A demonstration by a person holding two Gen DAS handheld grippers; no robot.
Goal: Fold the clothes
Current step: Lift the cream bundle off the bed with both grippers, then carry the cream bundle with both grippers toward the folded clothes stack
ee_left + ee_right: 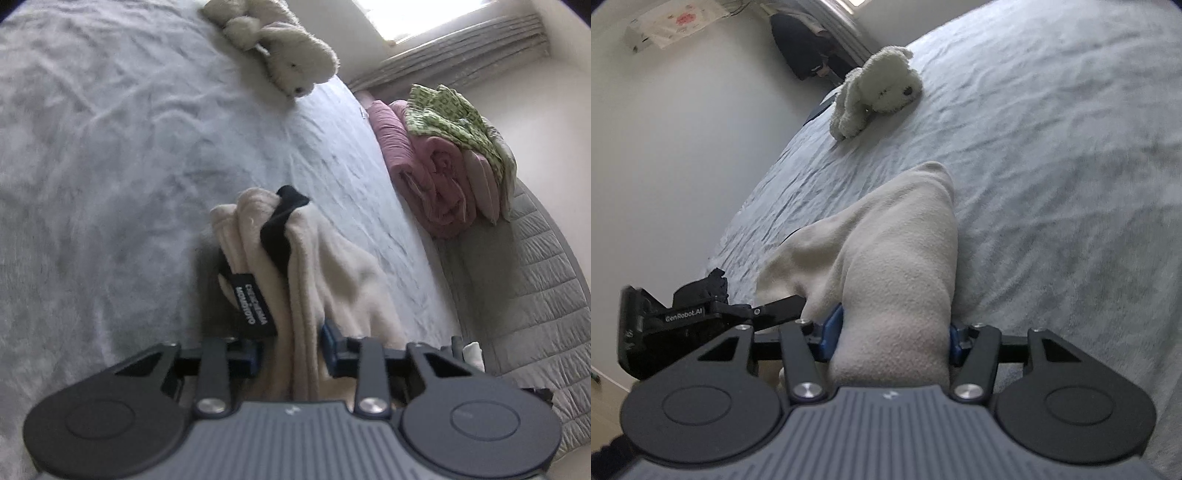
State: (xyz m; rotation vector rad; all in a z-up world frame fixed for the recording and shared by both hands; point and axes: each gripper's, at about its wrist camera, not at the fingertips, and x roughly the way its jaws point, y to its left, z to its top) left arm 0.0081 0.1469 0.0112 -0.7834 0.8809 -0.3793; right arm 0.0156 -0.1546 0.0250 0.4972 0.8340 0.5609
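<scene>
A cream fleece garment [332, 266] with a black trim strip [280, 229] and a black label [255, 306] is bunched up above the grey bedspread [110, 147]. My left gripper [291, 347] is shut on a narrow bundle of its folds, which runs between the blue pads. In the right wrist view the same garment [897, 251] fills the space between the pads of my right gripper [894, 332], which is shut on a thick wad of it. The left gripper [701, 317] shows there at the lower left, close beside the cloth.
A white plush dog [291, 55] [879, 88] lies at the far side of the bed. A rolled pink blanket [436, 177] topped by a green patterned cloth [450, 110] sits on a quilted grey surface [535, 277] to the right. A pale wall [665, 147] borders the bed.
</scene>
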